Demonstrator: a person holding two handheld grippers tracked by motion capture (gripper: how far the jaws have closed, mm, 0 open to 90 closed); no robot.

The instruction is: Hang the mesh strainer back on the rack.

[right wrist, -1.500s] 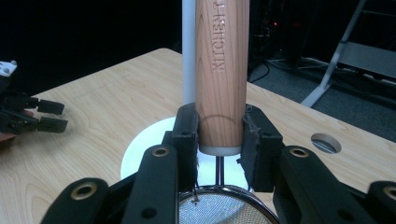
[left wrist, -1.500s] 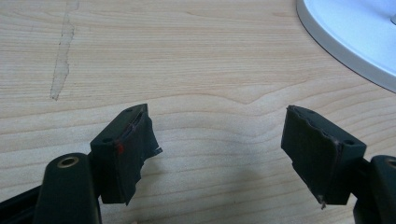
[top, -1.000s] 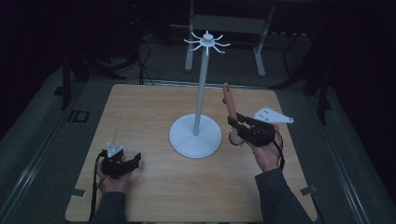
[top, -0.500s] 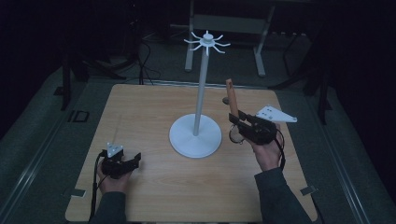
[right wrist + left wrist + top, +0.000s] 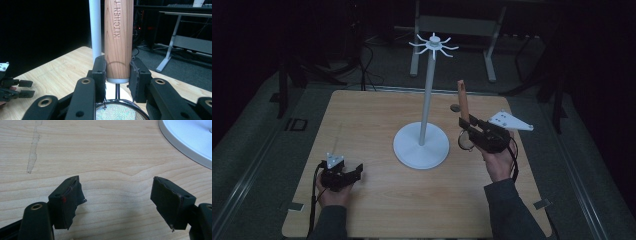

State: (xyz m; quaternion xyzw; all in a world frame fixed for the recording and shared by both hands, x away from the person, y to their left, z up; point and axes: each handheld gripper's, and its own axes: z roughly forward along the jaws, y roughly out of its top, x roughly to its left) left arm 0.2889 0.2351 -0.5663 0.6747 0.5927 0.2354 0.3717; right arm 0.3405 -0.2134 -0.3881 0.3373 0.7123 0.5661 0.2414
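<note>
Gripping the wooden handle (image 5: 118,37) of a small mesh strainer (image 5: 117,110), my right gripper (image 5: 473,131) has its jaws pressed flat against both sides, the handle standing upright and the sieve bowl hanging just below the jaws. It sits raised above the wooden table (image 5: 377,120), just right of the white stand (image 5: 426,100) with its round base and hooked top. My left gripper (image 5: 117,195) rests low near the table's front left corner, jaws spread wide with nothing between them, well apart from the stand's base.
</note>
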